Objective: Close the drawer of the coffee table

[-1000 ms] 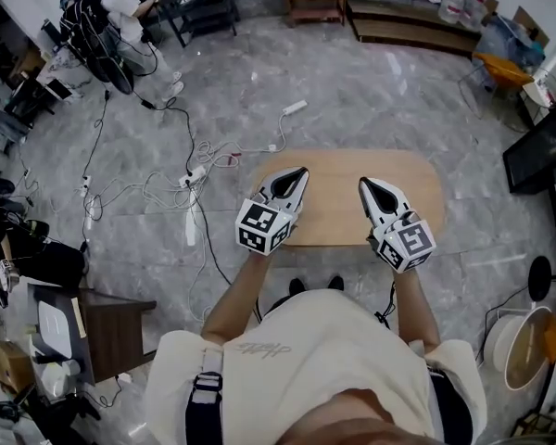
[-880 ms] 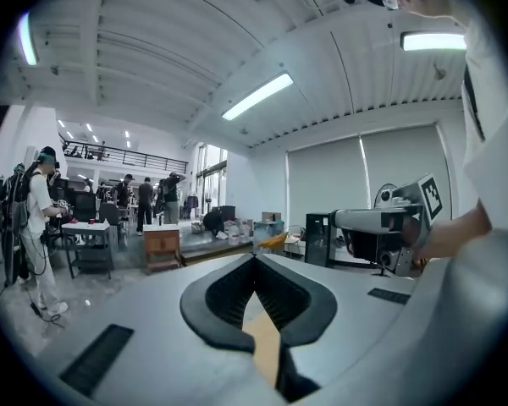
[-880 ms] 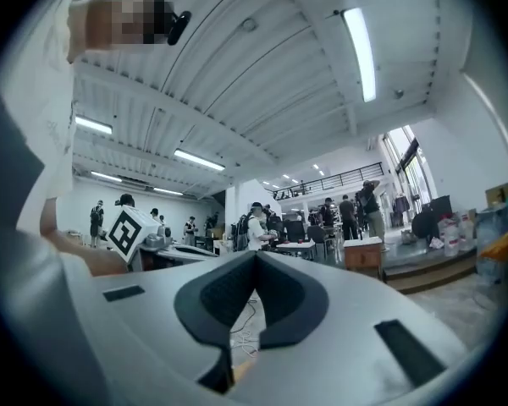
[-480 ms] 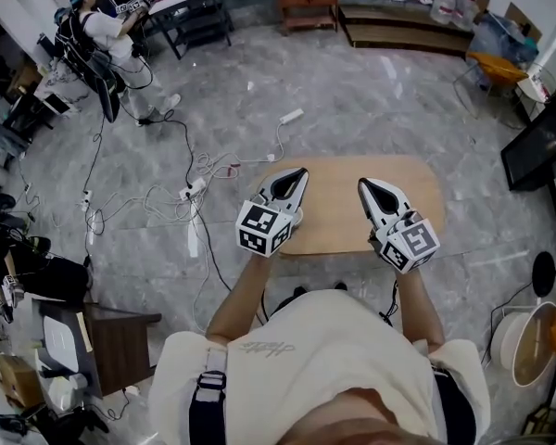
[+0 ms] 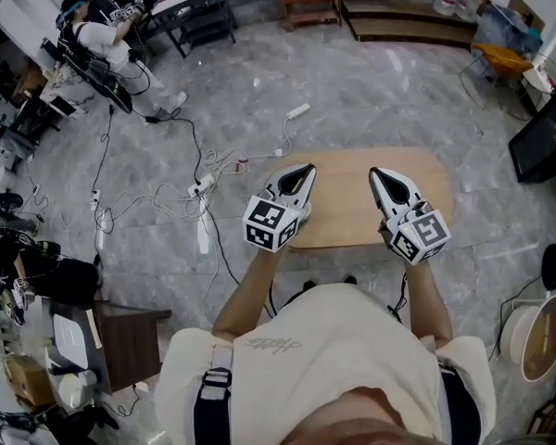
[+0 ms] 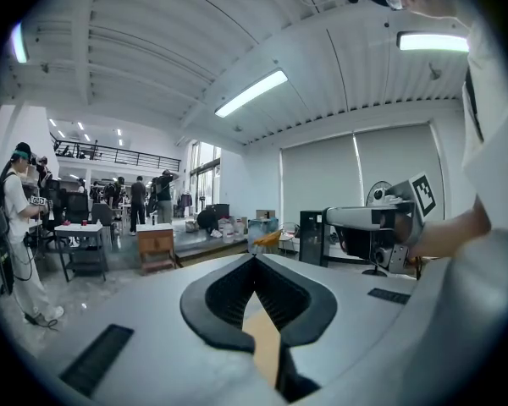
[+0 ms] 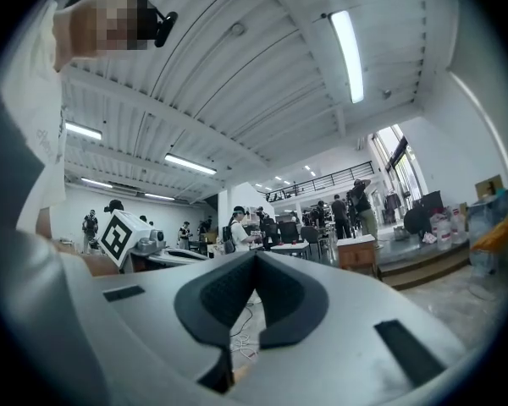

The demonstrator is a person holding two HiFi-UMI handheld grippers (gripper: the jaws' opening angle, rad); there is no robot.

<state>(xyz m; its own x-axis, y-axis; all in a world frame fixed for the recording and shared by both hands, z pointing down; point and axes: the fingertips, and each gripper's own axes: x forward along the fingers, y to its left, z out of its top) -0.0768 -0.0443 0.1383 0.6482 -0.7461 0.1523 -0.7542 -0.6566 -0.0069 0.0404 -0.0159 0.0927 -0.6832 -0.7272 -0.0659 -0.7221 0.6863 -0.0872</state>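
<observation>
The coffee table (image 5: 345, 202) has a light wooden oval top and stands on the grey marble floor in front of the person. No drawer shows in any view. My left gripper (image 5: 305, 171) hangs above the table's left end, jaws shut with tips together and nothing held. My right gripper (image 5: 378, 173) hovers over the right half, also shut and empty. In the left gripper view the left gripper (image 6: 256, 257) points level across the room, a strip of the wooden table top (image 6: 264, 345) showing below its tips. The right gripper (image 7: 256, 255) in its own view likewise looks out over the room.
White cables and power strips (image 5: 201, 185) trail over the floor left of the table. A dark side table (image 5: 120, 330) stands at the lower left, a black screen (image 5: 545, 142) at the right, a round basin (image 5: 535, 341) at the lower right. A person (image 5: 88, 40) stands far back left.
Both grippers sit slightly further right in the head view while keeping the same shut pose over the table. The person at the back left has shifted a little.
</observation>
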